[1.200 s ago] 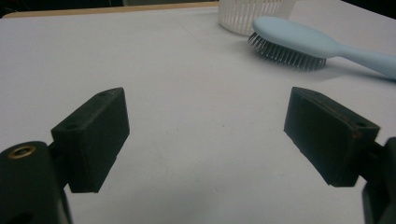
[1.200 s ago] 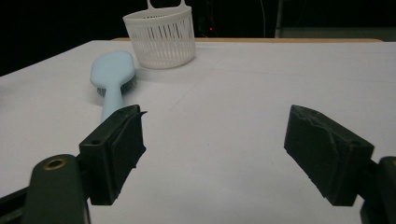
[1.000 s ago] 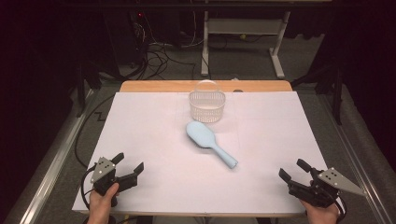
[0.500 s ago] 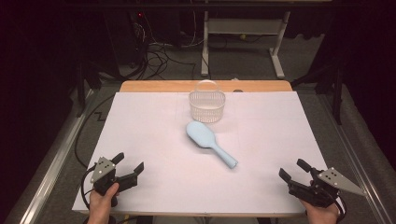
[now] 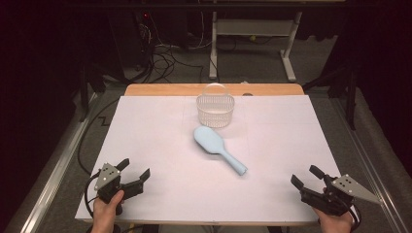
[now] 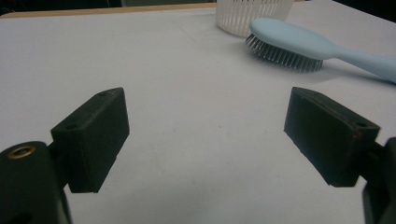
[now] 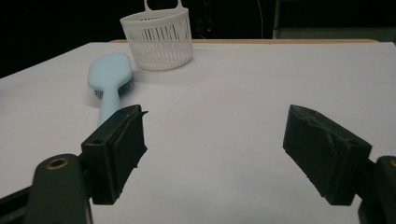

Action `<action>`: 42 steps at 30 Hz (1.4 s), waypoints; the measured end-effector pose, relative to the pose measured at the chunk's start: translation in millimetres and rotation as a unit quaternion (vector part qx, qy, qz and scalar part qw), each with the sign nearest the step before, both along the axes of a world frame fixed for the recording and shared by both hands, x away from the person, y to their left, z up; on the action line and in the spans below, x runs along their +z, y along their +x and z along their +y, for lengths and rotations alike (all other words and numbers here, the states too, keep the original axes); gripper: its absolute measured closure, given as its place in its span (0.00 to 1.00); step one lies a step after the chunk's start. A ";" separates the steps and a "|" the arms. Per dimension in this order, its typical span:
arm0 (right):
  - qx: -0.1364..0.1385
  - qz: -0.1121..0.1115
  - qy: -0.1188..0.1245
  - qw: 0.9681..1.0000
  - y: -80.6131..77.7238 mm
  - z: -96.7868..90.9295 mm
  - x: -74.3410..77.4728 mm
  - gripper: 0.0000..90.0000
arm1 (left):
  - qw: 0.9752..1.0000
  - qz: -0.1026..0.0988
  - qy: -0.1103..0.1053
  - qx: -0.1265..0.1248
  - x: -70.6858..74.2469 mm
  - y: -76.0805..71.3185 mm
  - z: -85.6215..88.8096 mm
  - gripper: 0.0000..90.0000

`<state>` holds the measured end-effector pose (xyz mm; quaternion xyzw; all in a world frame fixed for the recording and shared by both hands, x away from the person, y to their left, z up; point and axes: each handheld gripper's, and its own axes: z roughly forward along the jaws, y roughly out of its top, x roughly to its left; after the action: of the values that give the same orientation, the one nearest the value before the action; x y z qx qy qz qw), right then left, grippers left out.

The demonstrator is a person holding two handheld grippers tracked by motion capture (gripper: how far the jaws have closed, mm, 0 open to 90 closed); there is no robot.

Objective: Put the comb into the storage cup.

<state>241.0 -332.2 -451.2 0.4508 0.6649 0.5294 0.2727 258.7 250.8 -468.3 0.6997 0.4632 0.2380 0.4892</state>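
Dark workshop floor with loose cables and a metal stand behind the work area.

Table (image 5: 160,121): wooden top, almost wholly covered by a white sheet; a strip of bare wood shows at the far edge.

Basket (image 5: 215,110): white slotted plastic, upright, loop handle raised, at the far middle of the sheet.

Hairbrush (image 5: 217,147): pale blue, bristles down, head just in front of the basket, apparently not touching it, handle running toward the near right.

Left gripper (image 5: 132,175): held at the near left corner, jaws spread wide, nothing between them; well apart from the brush.

Right gripper (image 5: 307,176): held at the near right corner, jaws likewise spread and empty.

Risk, as judged: the basket looks light and could tip or slide if nudged. The handle is smooth and tapering, so a pinch near its tip may let the brush swivel or slip.
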 end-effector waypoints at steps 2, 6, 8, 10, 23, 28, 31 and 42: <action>0.001 -0.001 0.001 1.000 -0.3 -0.1 0.3 0.24 | 1.000 0.000 0.000 0.000 0.0 0.1 -0.3 0.16; 0.001 -0.003 0.004 1.000 -0.2 -0.2 0.5 0.24 | 1.000 -0.001 0.000 0.001 0.0 0.4 -0.7 0.16; 0.002 -0.003 0.004 1.000 -0.2 -0.2 0.9 0.24 | 1.000 -0.001 0.002 0.000 0.1 0.5 -0.9 0.16; 0.003 -0.004 0.005 1.000 -0.1 0.0 1.1 0.24 | 1.000 -0.003 0.003 -0.001 0.2 0.4 -1.5 0.16; 0.005 -0.005 0.006 1.000 0.7 2.1 2.1 0.25 | 1.000 -0.004 0.004 -0.002 0.4 1.0 -2.4 0.16; 0.007 -0.005 0.005 1.000 1.6 3.5 2.3 0.25 | 1.000 -0.004 0.005 0.001 0.3 1.1 -2.5 0.16; 0.007 -0.004 0.003 1.000 3.2 4.9 2.4 0.25 | 1.000 -0.004 0.004 0.005 0.5 1.2 -1.7 0.16; 0.016 -0.007 -0.001 1.000 7.6 13.3 3.2 0.25 | 1.000 -0.005 0.006 0.002 0.5 1.2 -3.0 0.16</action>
<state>248.6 -318.9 -448.0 0.4361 0.6706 0.5363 0.2693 259.9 247.9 -467.8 0.7005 0.4607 0.2445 0.4871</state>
